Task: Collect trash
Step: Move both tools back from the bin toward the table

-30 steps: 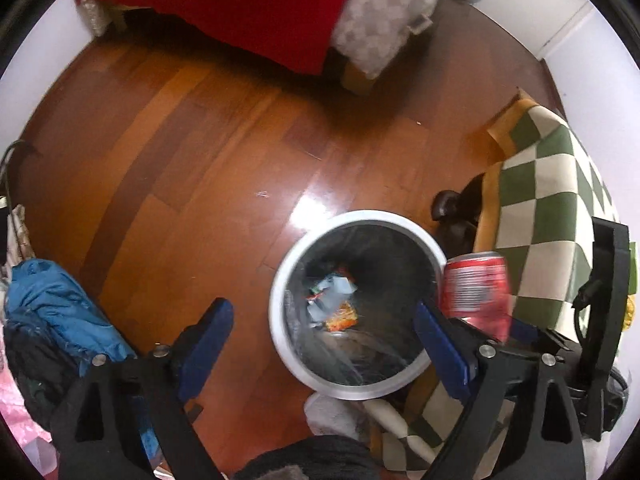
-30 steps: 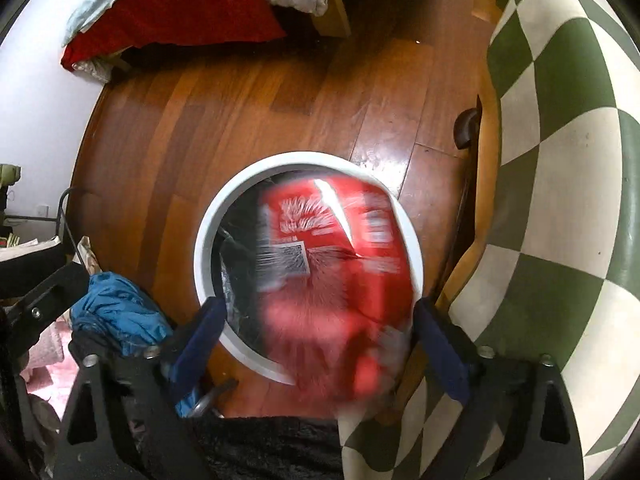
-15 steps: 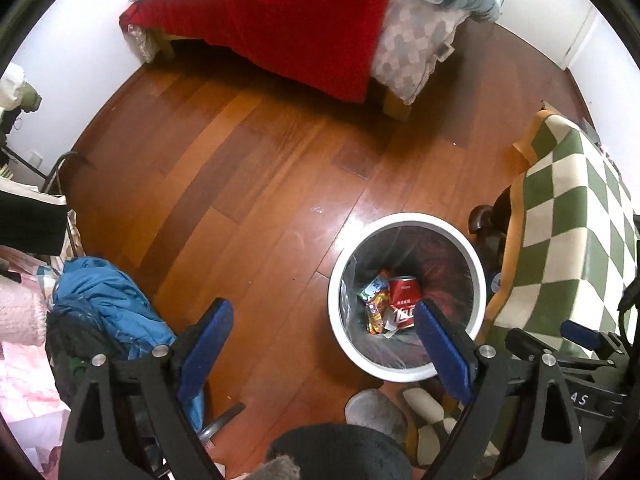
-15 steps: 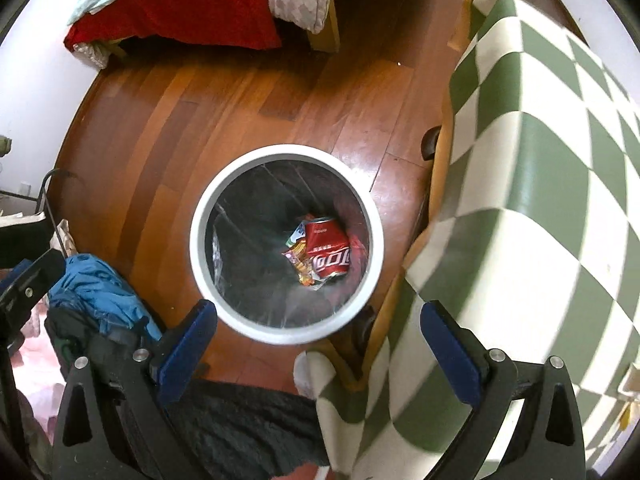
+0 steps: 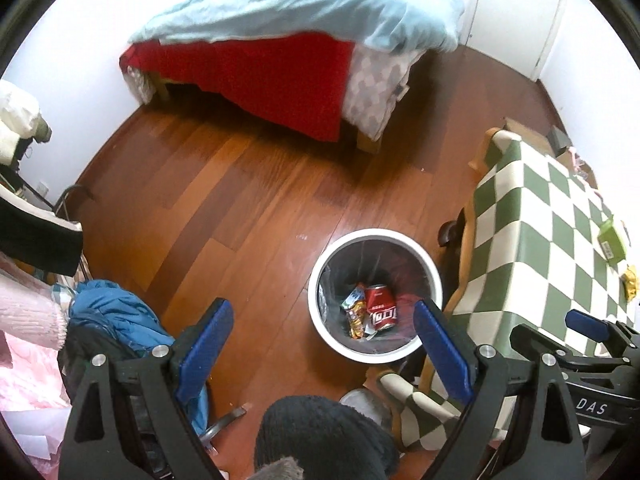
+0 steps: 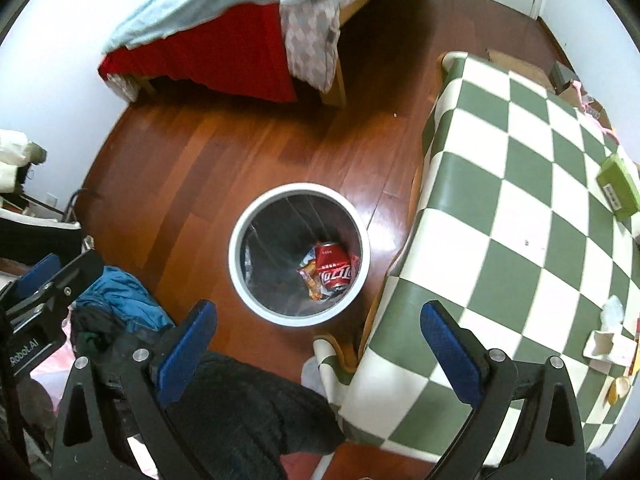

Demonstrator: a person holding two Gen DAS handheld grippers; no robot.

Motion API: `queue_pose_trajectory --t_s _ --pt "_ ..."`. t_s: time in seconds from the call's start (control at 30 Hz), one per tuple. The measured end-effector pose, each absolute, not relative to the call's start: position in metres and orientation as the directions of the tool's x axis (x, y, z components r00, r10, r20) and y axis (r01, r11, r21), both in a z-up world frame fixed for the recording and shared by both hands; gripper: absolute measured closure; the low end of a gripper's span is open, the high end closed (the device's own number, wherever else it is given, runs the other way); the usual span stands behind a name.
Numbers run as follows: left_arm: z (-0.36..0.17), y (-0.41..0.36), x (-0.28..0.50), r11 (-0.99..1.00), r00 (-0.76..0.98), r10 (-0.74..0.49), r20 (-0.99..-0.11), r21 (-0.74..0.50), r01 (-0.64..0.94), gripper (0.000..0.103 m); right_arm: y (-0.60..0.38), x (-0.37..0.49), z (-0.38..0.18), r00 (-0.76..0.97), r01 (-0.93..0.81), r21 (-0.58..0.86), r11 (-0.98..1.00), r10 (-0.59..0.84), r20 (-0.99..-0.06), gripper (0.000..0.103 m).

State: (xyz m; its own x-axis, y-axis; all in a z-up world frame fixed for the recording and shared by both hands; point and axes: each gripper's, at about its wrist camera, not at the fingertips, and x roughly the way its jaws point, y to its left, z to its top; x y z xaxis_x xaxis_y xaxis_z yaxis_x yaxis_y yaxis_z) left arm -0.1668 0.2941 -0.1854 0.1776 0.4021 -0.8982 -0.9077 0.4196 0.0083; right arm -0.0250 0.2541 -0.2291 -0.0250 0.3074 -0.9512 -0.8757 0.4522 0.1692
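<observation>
Left wrist view: the left gripper [image 5: 323, 338] hangs high above the wooden floor [image 5: 248, 200] with its blue-padded jaws spread wide and nothing between them. The white trash bin [image 5: 326, 332] stands on the floor below, seen through the gap and closer to the right-hand finger. At the bottom of the bin, toward its table-side wall, lies a red soda can [image 5: 381, 311] on its side, touching a heap of crumpled wrappers [image 5: 355, 312] just to its left. The can is well below the jaws and apart from them. To the right of the bin stands a table with a green-and-white checked cloth [image 5: 536, 248]; a green box [image 5: 612, 239] rests near its far right edge and a yellow scrap [image 5: 631, 280] lies just beside that. The right gripper [image 5: 588, 326] reaches in over the table's near edge; from here I cannot tell how its jaws stand. A blue jacket [image 5: 112, 312] lies bundled at the lower left, and a bed [image 5: 288, 40] fills the far side of the room.

Right wrist view: the right gripper [image 6: 318, 330] also has its jaws wide apart and empty. The bin [image 6: 240, 276] sits beyond the fingertips, nearer the left-hand finger, with the can [image 6: 334, 270] and wrappers [image 6: 310, 276] against its table-side wall, far below the jaws. The checked table [image 6: 520, 208] carries the green box [image 6: 618, 190] near its far right edge and white crumpled paper [image 6: 612, 312] with a small carton [image 6: 602, 344] near its near right corner.
</observation>
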Motion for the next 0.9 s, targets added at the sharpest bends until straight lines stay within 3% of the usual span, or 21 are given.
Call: queue_pose_trajectory --t_s 0.3,0.53,0.73,0.9 --pt "-0.134 0.25 -0.153 0.436 0.188 0.474 -0.86 0.044 -0.899 0.011 0.194 -0.009 -0.169 -0.081 -0.82 0.317 0.476 0.453 -0.888 0.0" --pt "-0.125 0.208 -0.097 0.523 0.261 0.467 -0.845 0.026 -0.852 0.011 0.107 0.053 -0.144 -0.046 -0.708 0.392 0.588 0.516 -0.856 0.0" --pt "-0.156 0.163 0.003 0.662 0.309 0.376 -0.873 0.02 -0.749 0.011 0.013 0.145 -0.154 0.082 -0.572 0.313 0.758 0.433 -0.898 0.0" --pt "-0.2 0.108 0.111 0.807 0.321 0.3 -0.898 0.06 -0.587 0.011 -0.065 0.239 -0.189 0.136 -0.451 0.186 0.873 0.273 -0.952 0.0"
